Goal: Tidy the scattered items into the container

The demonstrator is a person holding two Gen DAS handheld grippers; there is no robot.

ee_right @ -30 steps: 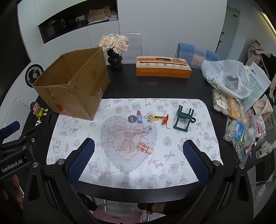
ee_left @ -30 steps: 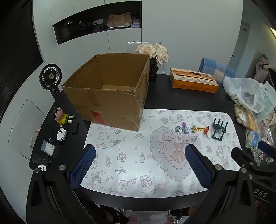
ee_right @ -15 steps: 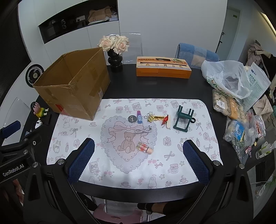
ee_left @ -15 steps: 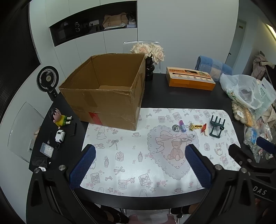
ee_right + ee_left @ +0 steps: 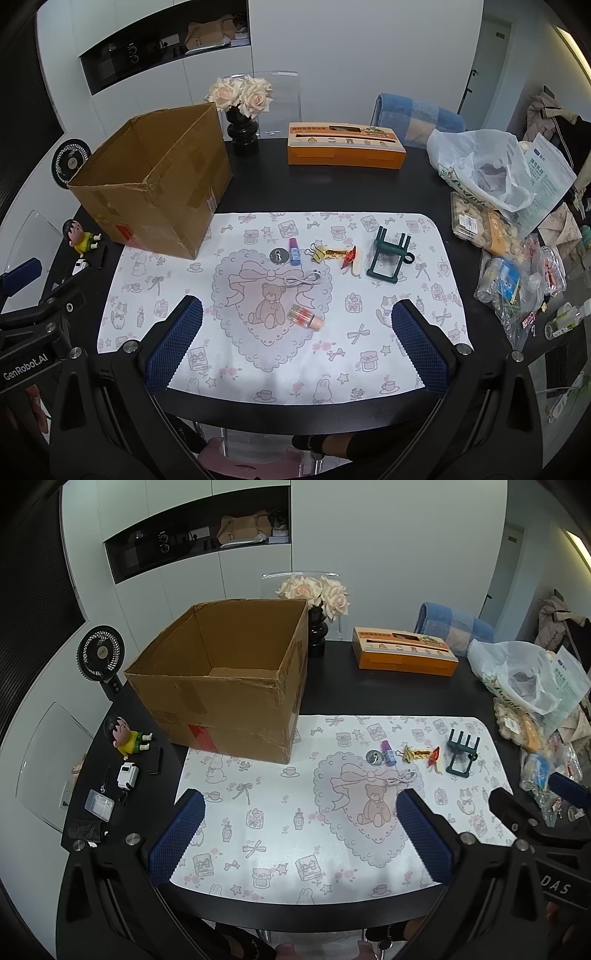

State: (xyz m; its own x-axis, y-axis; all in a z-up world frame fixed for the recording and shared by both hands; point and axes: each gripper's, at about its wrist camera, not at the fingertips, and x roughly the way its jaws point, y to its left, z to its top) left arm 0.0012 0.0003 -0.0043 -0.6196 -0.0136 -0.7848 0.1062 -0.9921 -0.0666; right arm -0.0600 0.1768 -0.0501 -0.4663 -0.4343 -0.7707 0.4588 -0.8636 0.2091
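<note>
The small items lie on the patterned mat (image 5: 258,373): a white cable (image 5: 303,280), a green rack (image 5: 388,255), a little bottle (image 5: 306,317). The cardboard box (image 5: 229,675) stands open at the mat's far left corner. The left gripper (image 5: 301,834) and the right gripper (image 5: 295,345) hover with fingers spread, holding nothing. I judge that a pick comes next, needing a low, narrow pinch.

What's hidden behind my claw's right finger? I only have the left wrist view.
Observer: A small bottle with a peach cap. It lies on its side on the heart print of the mat, beside the bear.
Operator: Right claw state?
Observer: The right claw is open and empty, hovering over the mat's near edge, with that bottle just ahead of it.
</note>
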